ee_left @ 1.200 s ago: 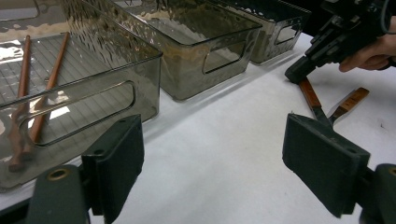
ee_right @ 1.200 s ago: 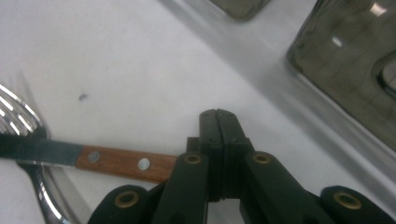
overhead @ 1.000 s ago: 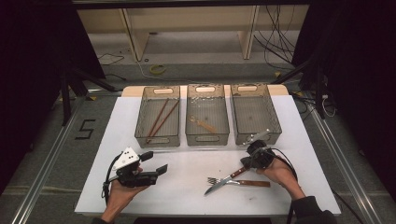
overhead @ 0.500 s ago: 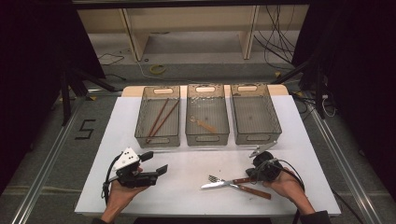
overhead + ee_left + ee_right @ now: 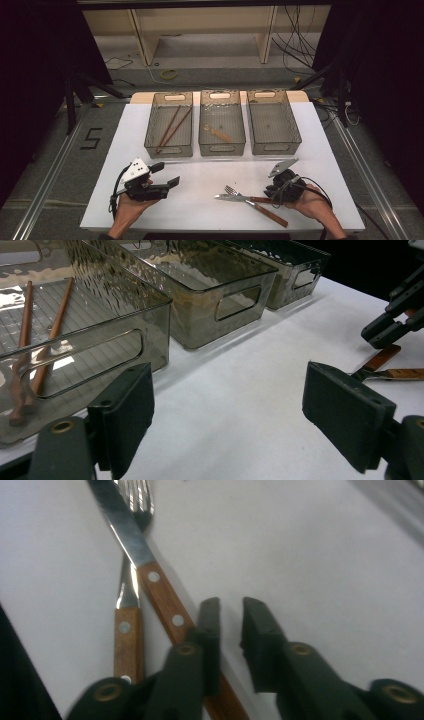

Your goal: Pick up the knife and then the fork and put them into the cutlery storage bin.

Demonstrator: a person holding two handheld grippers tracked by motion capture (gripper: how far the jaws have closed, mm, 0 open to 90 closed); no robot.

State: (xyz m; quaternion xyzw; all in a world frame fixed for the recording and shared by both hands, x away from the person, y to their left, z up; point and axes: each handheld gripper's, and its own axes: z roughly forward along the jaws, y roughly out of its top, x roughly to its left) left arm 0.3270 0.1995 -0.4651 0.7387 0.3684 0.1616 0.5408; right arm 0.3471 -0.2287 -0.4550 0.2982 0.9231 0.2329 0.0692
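A wood-handled knife (image 5: 252,204) and a wood-handled fork (image 5: 245,197) lie crossed on the white table near its front edge. My right gripper (image 5: 268,193) sits at their handle ends. In the right gripper view its jaws (image 5: 231,607) have just been opening and stand a narrow gap apart with bare table between them. The knife handle (image 5: 167,602) runs under the left jaw, and the fork handle (image 5: 127,632) lies beside it. My left gripper (image 5: 169,174) is held wide open at the front left, with nothing between its pads (image 5: 125,407).
Three translucent grey bins stand in a row at the back. The left bin (image 5: 169,149) holds two brown chopsticks (image 5: 172,126), the middle bin (image 5: 221,148) a small wooden utensil (image 5: 218,133), and the right bin (image 5: 273,148) looks empty. Table edge (image 5: 220,229) is close.
My right gripper drew back toward the near edge, and the knife's handle swung round with it, so the knife now lies across the fork. The left gripper stayed put.
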